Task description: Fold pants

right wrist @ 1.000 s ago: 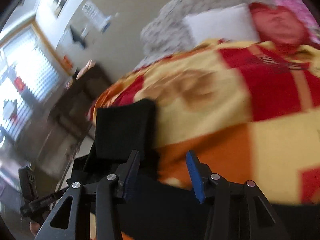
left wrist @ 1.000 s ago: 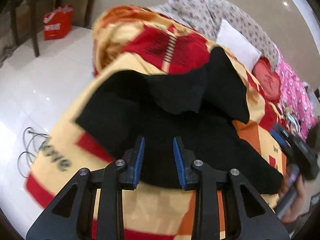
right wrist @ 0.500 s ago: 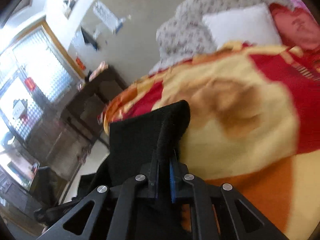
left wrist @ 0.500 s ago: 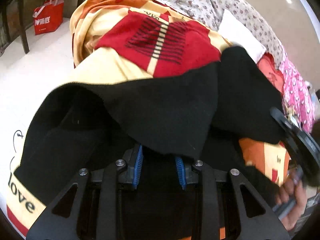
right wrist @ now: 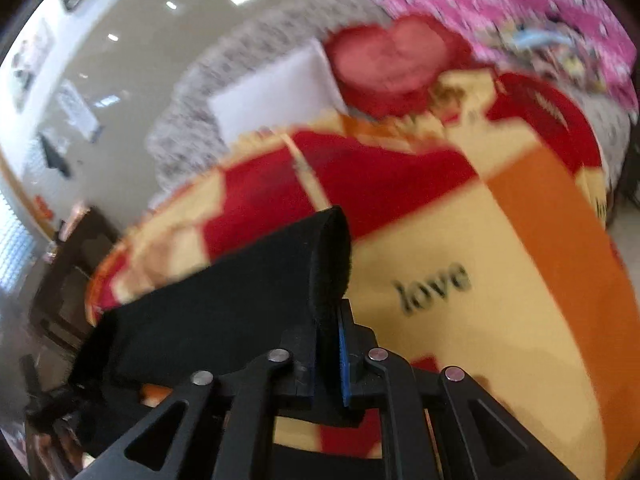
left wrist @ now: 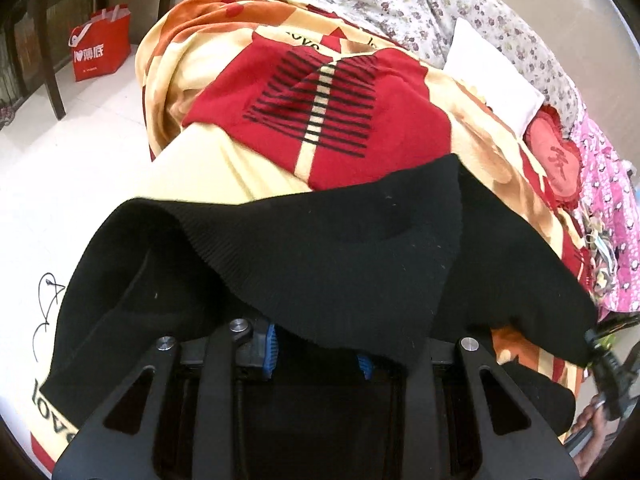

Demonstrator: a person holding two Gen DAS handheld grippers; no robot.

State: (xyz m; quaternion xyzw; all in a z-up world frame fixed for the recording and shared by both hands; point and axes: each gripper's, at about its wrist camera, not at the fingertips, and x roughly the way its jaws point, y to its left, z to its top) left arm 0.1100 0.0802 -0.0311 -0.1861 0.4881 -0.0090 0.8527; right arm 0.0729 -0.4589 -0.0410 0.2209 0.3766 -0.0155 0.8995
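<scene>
Black knit pants [left wrist: 344, 252] lie on a bed over a yellow, red and orange blanket [left wrist: 320, 96]. A fold of the pants drapes over my left gripper [left wrist: 316, 354] and hides its fingertips; the blue pads stand apart, with cloth above and between them. My right gripper [right wrist: 330, 344] is shut on an edge of the pants [right wrist: 224, 304] and holds it raised above the blanket [right wrist: 460, 248]. The right gripper also shows at the lower right of the left wrist view [left wrist: 612, 368].
A white pillow [left wrist: 492, 76], a red heart cushion [left wrist: 556, 160], a flowered quilt [left wrist: 440, 4] and pink bedding [left wrist: 608, 220] lie at the bed's far end. A red shopping bag [left wrist: 100, 46] and a dark wooden chair leg [left wrist: 48, 72] stand on the white floor to the left.
My right gripper shut on the pants edge and lifted it, swinging right. My left gripper moved forward under the pants, and the fold now covers its tips.
</scene>
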